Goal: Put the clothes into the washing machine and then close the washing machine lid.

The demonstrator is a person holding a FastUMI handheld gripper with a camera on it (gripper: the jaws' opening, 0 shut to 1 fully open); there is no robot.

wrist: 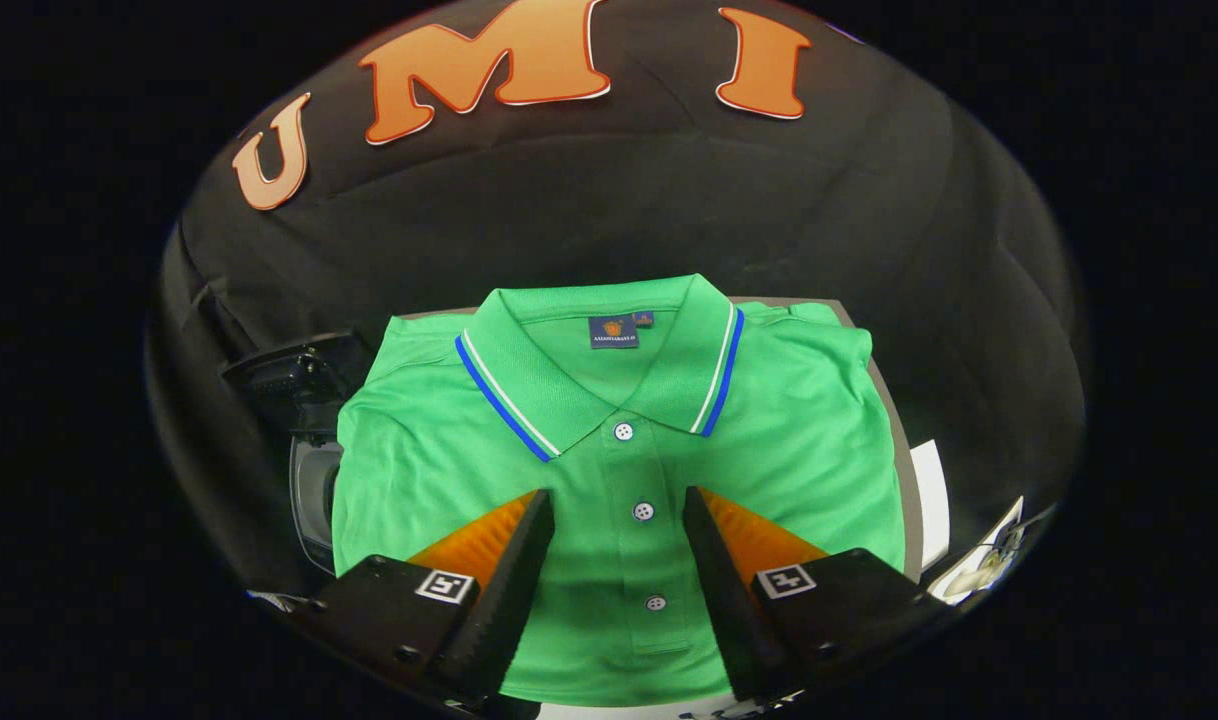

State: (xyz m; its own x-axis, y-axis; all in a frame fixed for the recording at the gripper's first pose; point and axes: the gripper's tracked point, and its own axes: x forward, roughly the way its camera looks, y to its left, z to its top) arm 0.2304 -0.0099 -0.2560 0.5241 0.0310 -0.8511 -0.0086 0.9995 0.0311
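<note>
A folded green polo shirt [789,440] with a blue-and-white trimmed collar and white buttons lies flat on a grey surface [894,420]. My gripper [617,505] hovers open over the shirt's lower front, the button placket running between the two fingers. Neither finger presses on the cloth. To the left of the shirt, a dark machine part [289,370] and a rounded grey body [314,490] show, partly hidden by the shirt; whether this is the washing machine I cannot tell.
Black booth cloth rises behind the shirt. A white sheet [931,500] lies at the right of the grey surface, with a small pale object [989,560] beyond it near the right finger.
</note>
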